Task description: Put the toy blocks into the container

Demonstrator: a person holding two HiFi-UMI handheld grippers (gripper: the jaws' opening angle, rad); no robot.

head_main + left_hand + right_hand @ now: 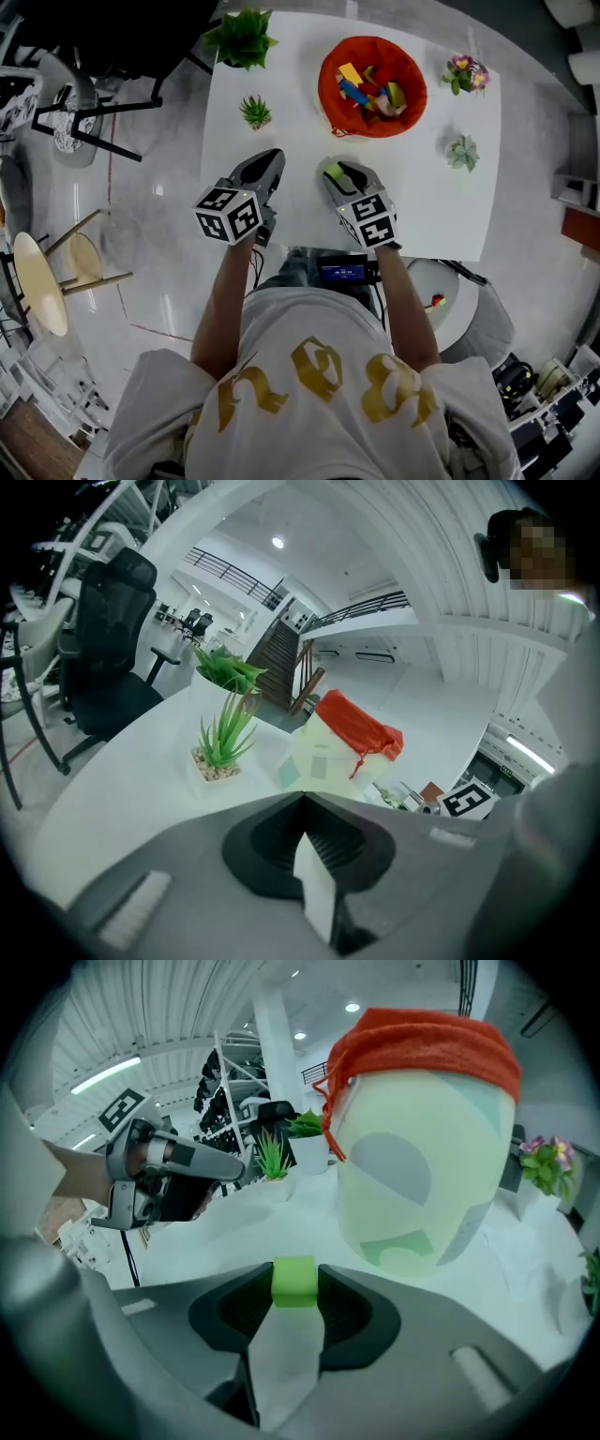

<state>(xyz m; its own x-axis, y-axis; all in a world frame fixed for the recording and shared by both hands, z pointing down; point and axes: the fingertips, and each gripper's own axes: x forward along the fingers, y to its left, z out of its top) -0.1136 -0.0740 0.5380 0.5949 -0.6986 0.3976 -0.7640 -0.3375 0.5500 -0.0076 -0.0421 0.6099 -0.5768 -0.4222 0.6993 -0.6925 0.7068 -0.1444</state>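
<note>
Your white worktop (281, 202) fills the middle of the head view, and you stand at its near edge. Towards its far side stands the container (324, 86), a soft bag with a red rim and a pale body, upright and open at the top. Your left tongs (267, 167) are over the near part of the worktop, jaws pressed together with nothing between them, pointing towards the far side. Your right tongs (335, 172) are just beside them and aimed at the container, which looms close ahead in the right gripper view. A leafy plant (242, 37) sits at the far left corner, a flowering pot (466, 73) is to the right of the container, a pale succulent (462, 152) is nearer you on that side, and a small spiky plant (255, 112) stands ahead of your left tongs. Several coloured toy blocks (361, 94) already lie inside the container. One light green block (294, 1282) is clamped at the very tips of your right tongs.
</note>
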